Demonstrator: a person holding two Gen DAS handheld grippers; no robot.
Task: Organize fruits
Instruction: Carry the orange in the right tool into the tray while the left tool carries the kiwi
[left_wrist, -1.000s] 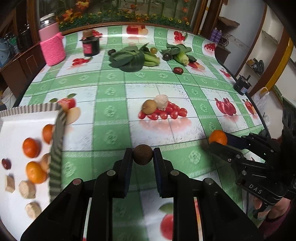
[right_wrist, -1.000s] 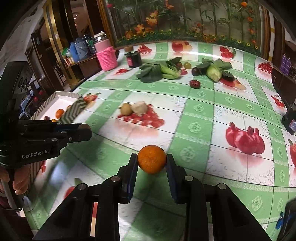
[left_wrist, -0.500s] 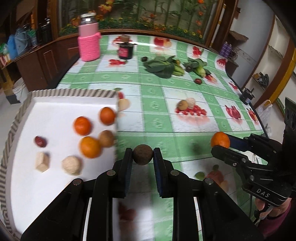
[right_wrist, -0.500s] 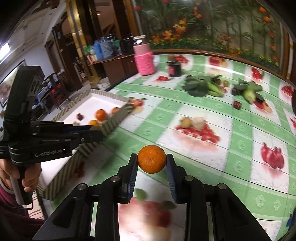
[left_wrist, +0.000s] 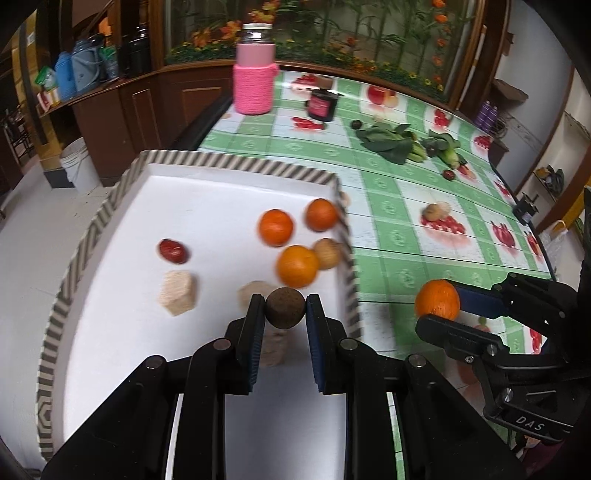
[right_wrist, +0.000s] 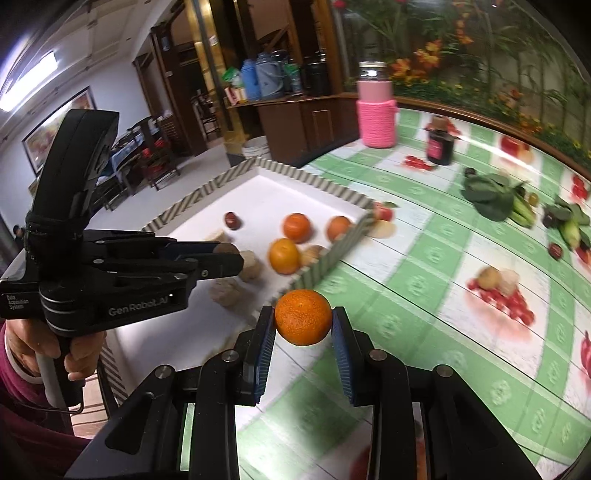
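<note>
My left gripper (left_wrist: 285, 308) is shut on a small brown round fruit (left_wrist: 285, 307) and holds it above the near right part of the white tray (left_wrist: 122, 206) with the striped rim. The tray holds three oranges (left_wrist: 297, 266), a red date (left_wrist: 173, 251), a brown fruit and several beige pieces. My right gripper (right_wrist: 303, 322) is shut on an orange (right_wrist: 303, 316) and holds it just right of the tray's rim (right_wrist: 325, 254), above the green checked tablecloth. The right gripper also shows in the left wrist view (left_wrist: 439, 306), and the left gripper in the right wrist view (right_wrist: 229, 258).
On the tablecloth lie a brown fruit and a pale one (right_wrist: 496, 278) on a printed cherry patch, leafy greens (left_wrist: 388, 142), a dark jar (left_wrist: 322, 105) and a pink knitted bottle (left_wrist: 255, 74). The tray sits at the table's left edge, with floor and cabinets beyond.
Both grippers have moved left with their fruits. The left one has gone from the tablecloth to above the tray; the right one has come up to the tray's rim.
</note>
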